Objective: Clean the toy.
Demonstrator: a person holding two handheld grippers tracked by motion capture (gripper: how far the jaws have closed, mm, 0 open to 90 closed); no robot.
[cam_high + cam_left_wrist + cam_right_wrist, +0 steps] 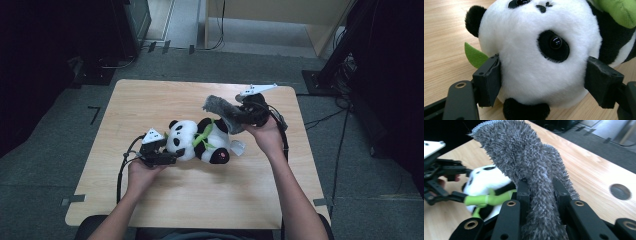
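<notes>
A black-and-white panda plush (200,140) with a green bamboo sprig (201,136) lies on its side in the middle of the wooden table (200,200). My left gripper (172,151) grips its head from the left. In the left gripper view both pads press into the sides of the white head (536,50), around which my left gripper (544,61) is closed. My right gripper (245,115) hovers above the panda's right side, shut on a shaggy grey cloth (222,110). In the right gripper view the cloth (519,152) stands up between the jaws of my right gripper (540,185), with the panda (484,180) beyond.
A green leaf (474,56) pokes out beside the panda's head. The table has a round cable hole (620,191) near its far right corner. Grey floor with cables surrounds the table, with a dark stand base (320,80) at the back right.
</notes>
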